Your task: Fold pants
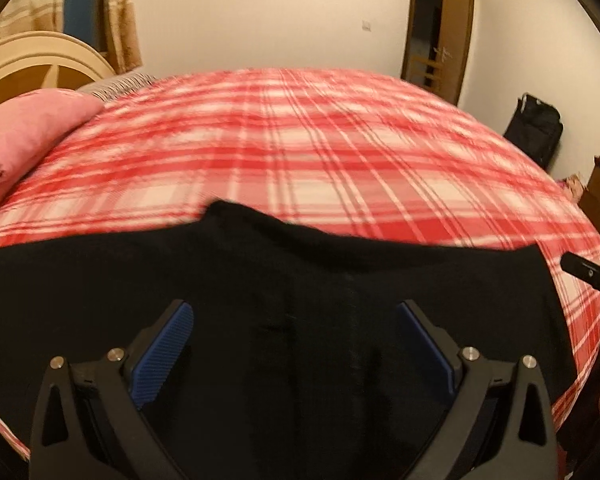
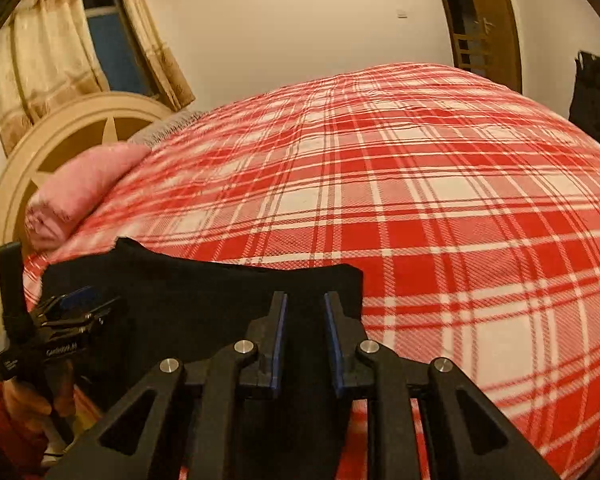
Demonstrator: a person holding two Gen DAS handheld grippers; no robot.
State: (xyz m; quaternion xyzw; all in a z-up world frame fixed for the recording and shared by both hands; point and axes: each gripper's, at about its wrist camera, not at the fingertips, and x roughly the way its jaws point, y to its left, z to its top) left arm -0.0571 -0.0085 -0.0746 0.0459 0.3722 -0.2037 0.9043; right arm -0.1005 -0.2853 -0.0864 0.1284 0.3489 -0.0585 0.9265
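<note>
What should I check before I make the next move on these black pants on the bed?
1. Left gripper open over the pants: ok, jaws wide apart.
2. Right gripper gripping cloth: cannot tell; pads narrowly apart, black cloth between them.
3. Pants lying flat: cannot tell, all black.
4. Plaid bedspread free beyond the pants: ok.
5. Pink pillow apart from the pants: ok.

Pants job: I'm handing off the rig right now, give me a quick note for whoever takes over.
Left gripper: open wide, above the pants, holding nothing.
Right gripper: fingers a narrow gap apart over the pants' right edge; a grip on the cloth cannot be confirmed.
The pants lie dark and bunched on the near edge of the plaid bed, pink pillow far left.
Done: pants are on the bed.
Left: spread, fold, smooth.
</note>
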